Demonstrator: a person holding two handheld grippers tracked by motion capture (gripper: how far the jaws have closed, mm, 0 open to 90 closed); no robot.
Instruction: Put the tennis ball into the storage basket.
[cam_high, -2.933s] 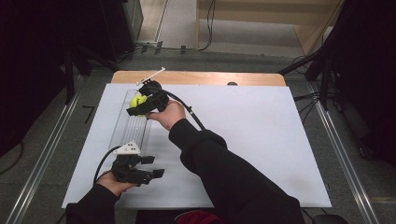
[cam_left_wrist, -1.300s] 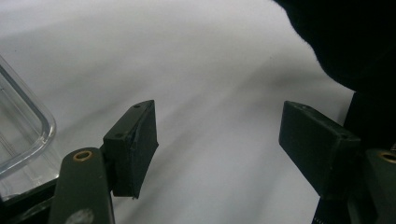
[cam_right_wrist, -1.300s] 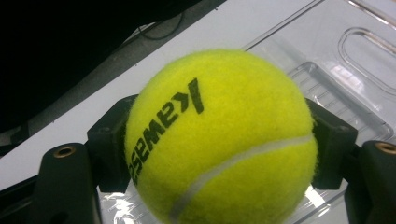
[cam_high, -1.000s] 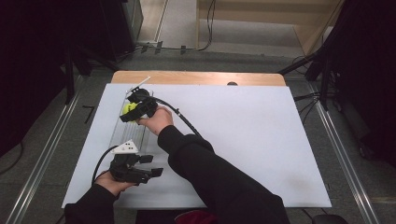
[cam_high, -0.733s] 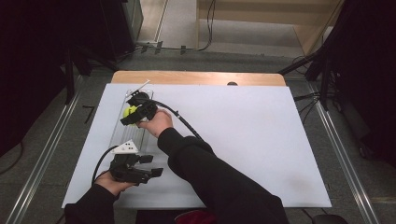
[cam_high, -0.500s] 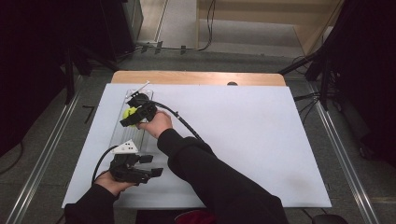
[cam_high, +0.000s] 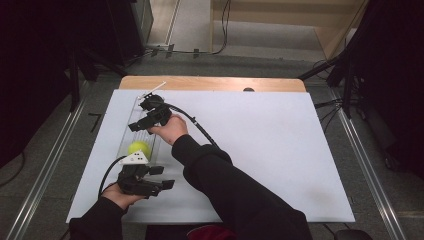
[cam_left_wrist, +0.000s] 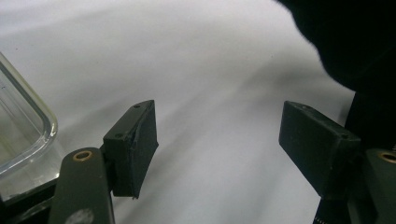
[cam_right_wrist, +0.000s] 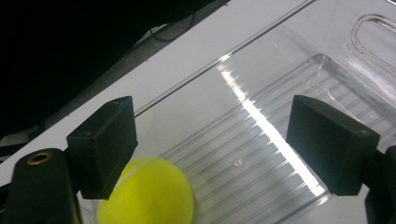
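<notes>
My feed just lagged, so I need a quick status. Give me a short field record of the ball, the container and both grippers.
ball: yellow-green tennis ball lying in the clear tray, free of both grippers
tray: clear plastic tray on the white table sheet, near its left edge
right gripper: jaws open, over the tray's far part, holding nothing
left gripper: jaws open, near the tray's near end, holding nothing
</notes>
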